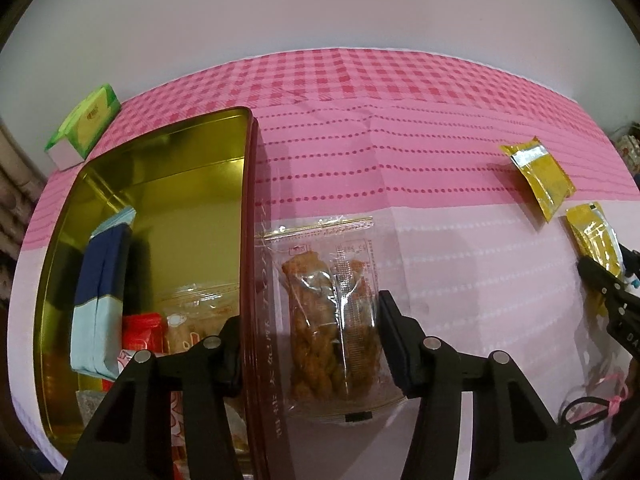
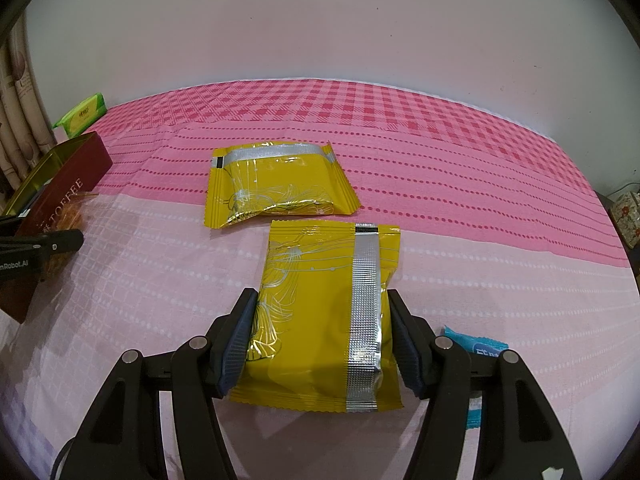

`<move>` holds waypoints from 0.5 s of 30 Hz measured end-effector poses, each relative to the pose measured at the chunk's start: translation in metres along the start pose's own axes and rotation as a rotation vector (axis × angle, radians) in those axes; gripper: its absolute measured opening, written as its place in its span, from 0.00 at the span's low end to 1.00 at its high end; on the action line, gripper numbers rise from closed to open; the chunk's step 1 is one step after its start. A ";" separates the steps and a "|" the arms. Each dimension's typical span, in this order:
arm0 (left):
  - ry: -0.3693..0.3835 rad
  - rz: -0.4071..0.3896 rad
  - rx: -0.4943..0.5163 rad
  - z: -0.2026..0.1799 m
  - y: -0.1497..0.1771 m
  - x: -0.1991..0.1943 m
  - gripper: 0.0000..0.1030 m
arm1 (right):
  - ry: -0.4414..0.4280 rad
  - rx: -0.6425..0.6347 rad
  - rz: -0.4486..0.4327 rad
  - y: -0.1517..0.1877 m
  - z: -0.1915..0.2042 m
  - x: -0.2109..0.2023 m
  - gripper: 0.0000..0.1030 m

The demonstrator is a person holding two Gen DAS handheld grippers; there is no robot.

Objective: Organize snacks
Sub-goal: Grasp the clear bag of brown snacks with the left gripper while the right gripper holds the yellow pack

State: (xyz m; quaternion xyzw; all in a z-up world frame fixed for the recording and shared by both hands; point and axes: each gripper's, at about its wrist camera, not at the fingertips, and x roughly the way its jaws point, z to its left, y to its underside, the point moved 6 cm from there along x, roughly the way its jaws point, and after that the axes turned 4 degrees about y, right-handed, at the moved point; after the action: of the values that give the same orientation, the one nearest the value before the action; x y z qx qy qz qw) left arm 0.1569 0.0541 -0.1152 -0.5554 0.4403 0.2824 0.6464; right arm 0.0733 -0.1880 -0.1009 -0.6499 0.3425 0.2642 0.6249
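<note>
The right gripper (image 2: 320, 340) is pitched steeply down toward the tablecloth (image 2: 480, 240), and its jaws are clenched on the near yellow packet (image 2: 320, 320). Both pads are seated on the packet's long side edges, with the foil creased at the left pad. This crosswise grip is judged to have been chosen so that the flat packet can be lifted without folding. A blue sweet wrapper (image 2: 476, 350) is left loose just right of that gripper. The left gripper (image 1: 308, 340) is likewise tilted well down, at the tin's right-hand wall. Between its fingers a clear packet of fried twists (image 1: 332, 312) is seen, lying just outside the tin (image 1: 248, 200) and against that wall. The right pad is touching the packet's edge. The left pad is met by the wall line, so it cannot be told whether the packet is truly pinched. The packet is judged to be next for transfer, since it is placed closest to the container. Inside the tin, a blue pack (image 1: 100, 280) is stood along the left side, and a red packet (image 1: 142, 332) is stowed at the near end. The far end is kept free for more snacks. Farther out, the far yellow packet (image 2: 280, 184) is lying flat and untouched. A green tissue box (image 1: 86, 120) is set beyond the tin, at the table's far left corner.
</note>
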 end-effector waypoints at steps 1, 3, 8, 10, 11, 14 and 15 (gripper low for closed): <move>0.001 0.003 -0.003 0.000 0.000 0.000 0.52 | 0.000 0.000 0.000 0.000 0.000 0.000 0.58; 0.011 0.006 -0.002 -0.001 -0.001 -0.001 0.52 | 0.000 0.000 0.000 0.000 0.000 0.000 0.58; 0.019 0.006 0.011 -0.002 0.002 -0.002 0.53 | -0.001 0.000 0.000 0.000 0.000 0.000 0.58; 0.031 0.009 0.000 -0.001 0.001 -0.002 0.53 | -0.001 0.000 0.000 0.000 0.000 0.000 0.58; 0.039 0.011 -0.004 -0.001 0.001 -0.003 0.53 | -0.001 0.000 0.000 0.000 0.000 0.000 0.58; 0.072 -0.004 -0.019 0.003 -0.001 -0.010 0.54 | -0.001 0.000 0.001 0.000 0.000 0.000 0.58; 0.071 -0.011 -0.017 0.004 -0.002 -0.013 0.54 | -0.001 0.000 0.001 0.000 0.000 0.000 0.58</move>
State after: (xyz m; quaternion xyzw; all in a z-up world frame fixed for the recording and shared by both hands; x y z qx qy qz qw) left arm 0.1539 0.0591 -0.1030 -0.5730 0.4574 0.2626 0.6273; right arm 0.0734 -0.1879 -0.1010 -0.6497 0.3423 0.2648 0.6250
